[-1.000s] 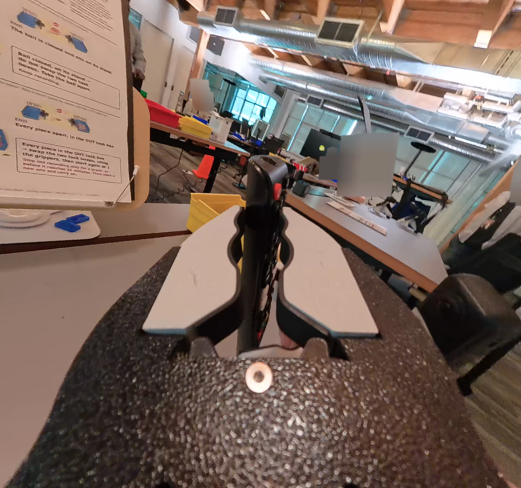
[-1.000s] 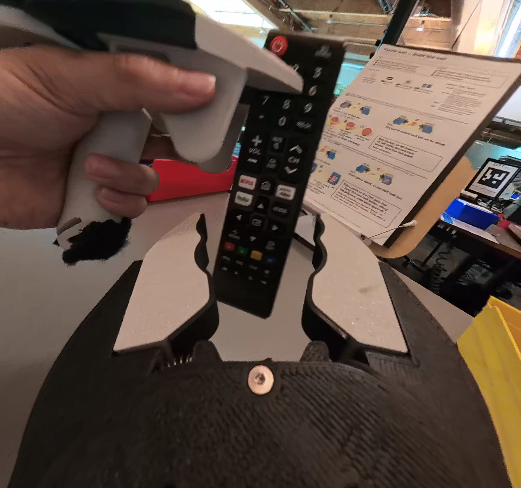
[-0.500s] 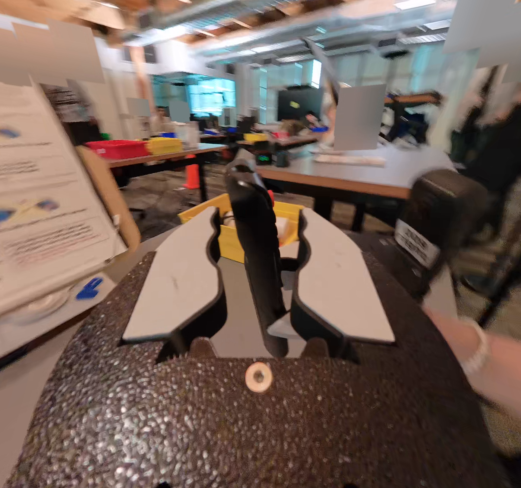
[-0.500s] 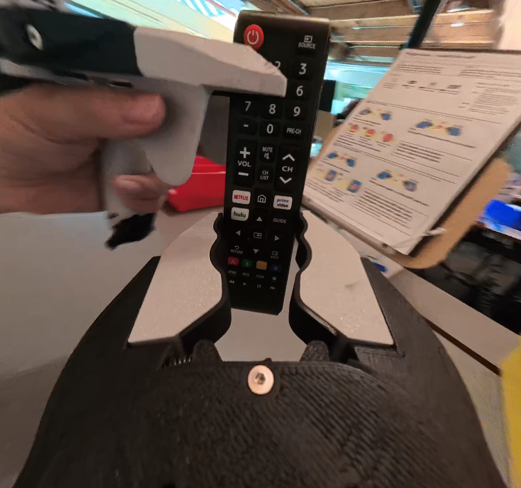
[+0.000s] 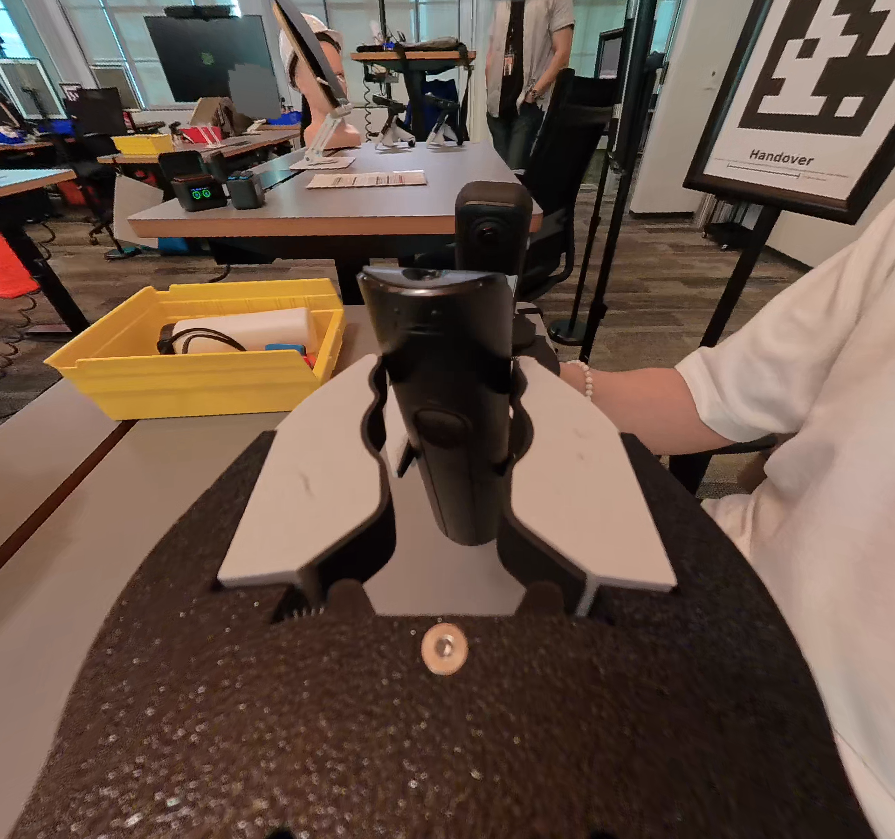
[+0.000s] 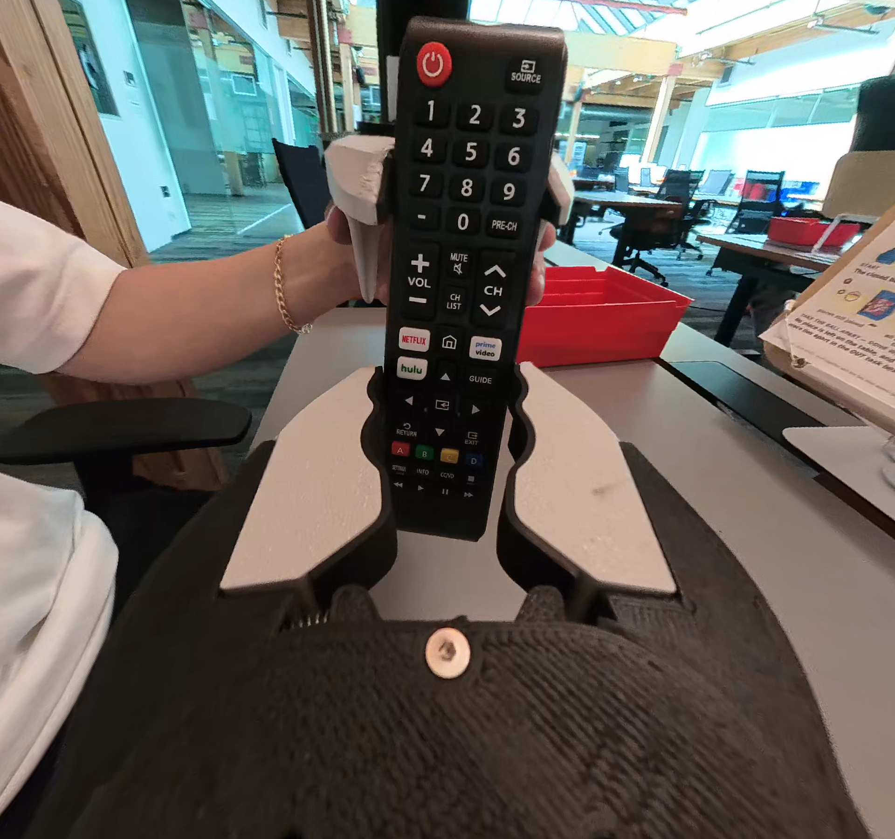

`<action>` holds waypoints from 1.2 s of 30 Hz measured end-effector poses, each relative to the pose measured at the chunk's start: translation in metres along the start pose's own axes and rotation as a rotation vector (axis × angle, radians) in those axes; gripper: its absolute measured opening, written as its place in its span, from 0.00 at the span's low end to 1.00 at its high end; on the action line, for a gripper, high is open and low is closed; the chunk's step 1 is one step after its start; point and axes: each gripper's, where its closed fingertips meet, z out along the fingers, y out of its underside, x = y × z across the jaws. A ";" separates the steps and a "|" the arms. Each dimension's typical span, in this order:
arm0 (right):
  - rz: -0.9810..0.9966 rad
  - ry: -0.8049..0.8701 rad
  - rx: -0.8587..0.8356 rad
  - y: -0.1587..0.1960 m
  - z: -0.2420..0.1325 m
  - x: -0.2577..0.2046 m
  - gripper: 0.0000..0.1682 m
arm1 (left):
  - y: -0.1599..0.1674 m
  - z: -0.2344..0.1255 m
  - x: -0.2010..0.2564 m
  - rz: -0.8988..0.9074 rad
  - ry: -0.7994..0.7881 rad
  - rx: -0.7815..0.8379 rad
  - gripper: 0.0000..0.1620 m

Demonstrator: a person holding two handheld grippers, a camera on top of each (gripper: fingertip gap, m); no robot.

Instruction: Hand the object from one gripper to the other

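Note:
A black TV remote (image 6: 465,186) stands upright above the table, its buttons facing the right wrist view. My right gripper (image 6: 448,370) is shut on its lower part, gripping both long edges. My left gripper (image 5: 448,365) faces it from the other side and sees the remote's plain back (image 5: 445,341). Its pads press both long edges higher up. In the right wrist view, the left gripper's white fingers (image 6: 358,181) flank the number keys. The right gripper's camera body (image 5: 494,230) shows behind the remote.
A yellow bin (image 5: 193,380) holding several items sits on the table (image 5: 97,477) to the left. A red bin (image 6: 605,322) and an instruction board (image 6: 847,331) stand farther back. A marker sign on a stand (image 5: 799,65) is at the right. The person's arms (image 5: 654,409) and a chair armrest (image 6: 121,423) are close by. Spacing between my two grippers at the tips: around 6 cm.
My right gripper closed on the remote's lower part. My left gripper let go of its front and back, swung round behind it, and now clamps its long edges.

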 end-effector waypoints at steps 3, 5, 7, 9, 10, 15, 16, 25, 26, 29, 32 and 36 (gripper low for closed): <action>0.012 0.001 -0.023 0.007 0.001 0.002 0.29 | 0.006 0.002 -0.003 -0.035 -0.020 0.010 0.29; 0.001 0.024 -0.028 0.009 0.001 0.006 0.30 | 0.006 0.003 -0.007 -0.060 -0.055 0.054 0.29; -0.045 0.117 -0.004 0.006 -0.002 0.016 0.30 | 0.004 0.001 -0.020 -0.089 -0.155 0.099 0.29; -0.104 0.222 0.006 0.002 -0.006 0.029 0.40 | 0.000 -0.006 -0.038 -0.138 -0.294 0.145 0.29; -0.126 0.269 -0.011 0.002 -0.007 0.034 0.40 | -0.003 -0.010 -0.046 -0.160 -0.367 0.166 0.29; -0.319 0.497 -0.056 0.002 -0.004 0.053 0.34 | -0.008 -0.023 -0.069 -0.294 -0.671 0.187 0.29; -0.350 0.538 -0.057 0.002 -0.004 0.056 0.31 | -0.010 -0.021 -0.068 -0.327 -0.676 0.204 0.29; -0.263 0.455 0.055 -0.010 -0.008 0.046 0.15 | -0.022 -0.014 -0.059 -0.299 -0.598 0.248 0.30; -0.177 0.399 0.116 -0.016 -0.010 0.043 0.14 | -0.025 -0.014 -0.055 -0.240 -0.568 0.244 0.31; 0.064 0.153 0.244 -0.029 -0.015 0.027 0.14 | -0.028 -0.010 -0.037 -0.109 -0.396 0.201 0.35; 0.183 -0.066 0.265 -0.030 -0.016 0.007 0.14 | -0.023 -0.012 -0.028 -0.090 -0.275 0.152 0.33; 0.256 -0.154 0.278 -0.028 -0.011 -0.002 0.14 | -0.026 -0.016 -0.013 -0.098 -0.115 0.194 0.17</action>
